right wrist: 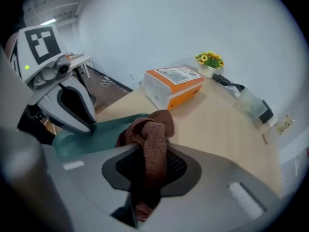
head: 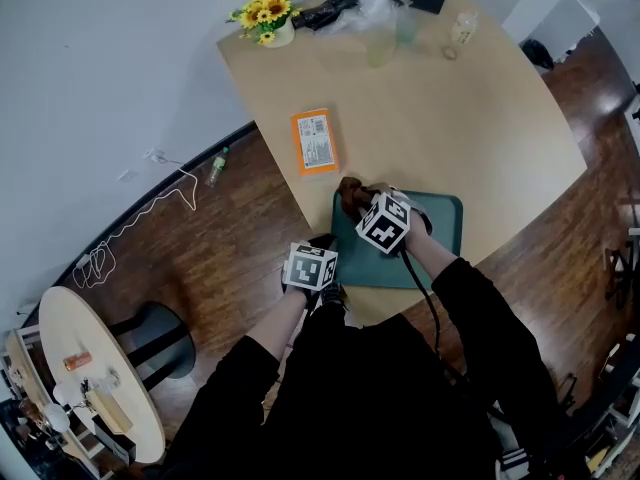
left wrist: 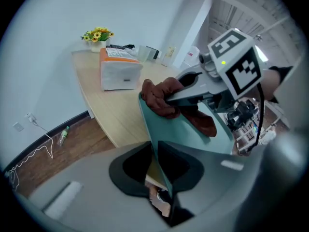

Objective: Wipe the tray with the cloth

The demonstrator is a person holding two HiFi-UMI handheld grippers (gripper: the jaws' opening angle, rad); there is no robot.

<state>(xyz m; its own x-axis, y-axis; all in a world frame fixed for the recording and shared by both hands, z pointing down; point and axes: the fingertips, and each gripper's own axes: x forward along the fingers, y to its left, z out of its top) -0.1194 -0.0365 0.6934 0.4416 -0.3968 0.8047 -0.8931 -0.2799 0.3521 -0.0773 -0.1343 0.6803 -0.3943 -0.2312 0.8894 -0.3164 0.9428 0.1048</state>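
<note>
Stage: wiping appears to be under way. The cloth is in contact with the tray and the tray is braced.
Left gripper (left wrist: 155, 152): jaws closed on the tray's near rim, close to its left corner. The thin rim runs edge-on between them.
Right gripper (right wrist: 147, 154): jaws clamped on the cloth. A twisted strand runs down between them and the rest is bunched ahead of the tips.
Tray (head: 441, 234): teal, rectangular, with rounded corners and a low rim. It sits at the near edge of the tabletop (head: 470, 118), in front of the person. From here I cannot tell whether its near edge is raised.
Cloth (head: 351, 194): rust-brown, coarse weave, crumpled into a wad. It rests on the tray's far-left corner, partly over the rim.
Done: cloth taken up, tray gripped, cloth brought onto the tray.
Left to do: by my judgement, most of the surface. The middle and the right half lie bare, well apart from the cloth.
Tray surface: matte and even. No crumbs, stains or wet streaks are visible, so wiped and unwiped areas cannot be told apart.
Nearby: an orange and white box (head: 314, 140) lies just beyond the tray's far-left corner. A pot of sunflowers (head: 266, 12) stands at the tabletop's far-left corner.
</note>
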